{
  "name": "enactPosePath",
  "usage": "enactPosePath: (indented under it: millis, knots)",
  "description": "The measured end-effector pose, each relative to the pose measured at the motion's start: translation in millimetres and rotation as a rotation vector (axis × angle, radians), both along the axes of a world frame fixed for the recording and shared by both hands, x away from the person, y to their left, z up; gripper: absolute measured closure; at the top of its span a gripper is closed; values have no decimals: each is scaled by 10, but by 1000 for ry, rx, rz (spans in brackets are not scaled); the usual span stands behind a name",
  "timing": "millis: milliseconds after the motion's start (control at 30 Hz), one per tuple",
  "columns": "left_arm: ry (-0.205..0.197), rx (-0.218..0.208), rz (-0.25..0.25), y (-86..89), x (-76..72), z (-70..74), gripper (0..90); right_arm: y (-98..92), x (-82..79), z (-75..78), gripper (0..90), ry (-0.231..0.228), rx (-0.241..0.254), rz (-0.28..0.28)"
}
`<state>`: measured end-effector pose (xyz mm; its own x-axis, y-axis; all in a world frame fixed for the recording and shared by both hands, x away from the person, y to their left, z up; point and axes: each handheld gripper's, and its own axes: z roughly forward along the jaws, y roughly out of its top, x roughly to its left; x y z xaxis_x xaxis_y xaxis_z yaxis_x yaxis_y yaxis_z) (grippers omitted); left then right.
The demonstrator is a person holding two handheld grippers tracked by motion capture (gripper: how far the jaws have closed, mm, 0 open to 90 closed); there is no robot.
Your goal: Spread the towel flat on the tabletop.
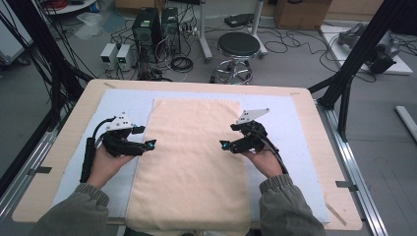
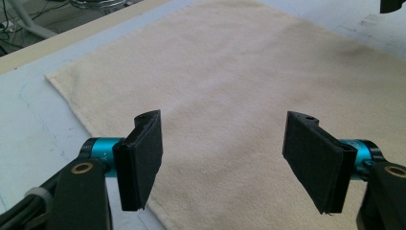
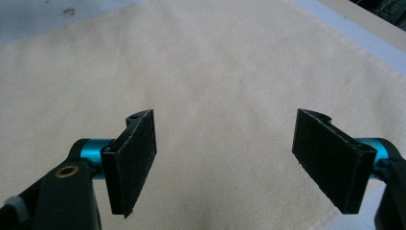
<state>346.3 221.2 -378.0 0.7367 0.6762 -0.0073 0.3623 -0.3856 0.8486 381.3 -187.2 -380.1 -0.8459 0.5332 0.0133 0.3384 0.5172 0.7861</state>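
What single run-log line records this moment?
left gripper: open, empty | right gripper: open, empty | towel: flat on table, between grippers

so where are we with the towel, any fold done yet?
Done: the cream towel lies flat on the table, no fold visible. In hand: nothing; left gripper and right gripper hover open at its side edges. Left: probably grasping and folding.

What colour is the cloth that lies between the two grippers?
The cloth is a plain pale cream, with no pattern. It shows best in the high view.
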Motion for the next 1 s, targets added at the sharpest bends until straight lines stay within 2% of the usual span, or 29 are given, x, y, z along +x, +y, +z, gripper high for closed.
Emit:
enactPosePath:
  millis: [467, 633, 733, 1000]
  knots:
    - [23, 11, -12, -17, 13, -30, 307, 19, 28, -73, 217, 16, -11, -5]
    - [18, 18, -16, -23, 13, -31, 306, 26, 10, -80, 217, 11, -19, -4]
    - [28, 9, -9, -24, 22, -44, 307, 24, 13, -80, 217, 6, -19, -3]
    - [46, 29, -21, -36, 42, -97, 305, 32, 35, -110, 217, 15, -29, -1]
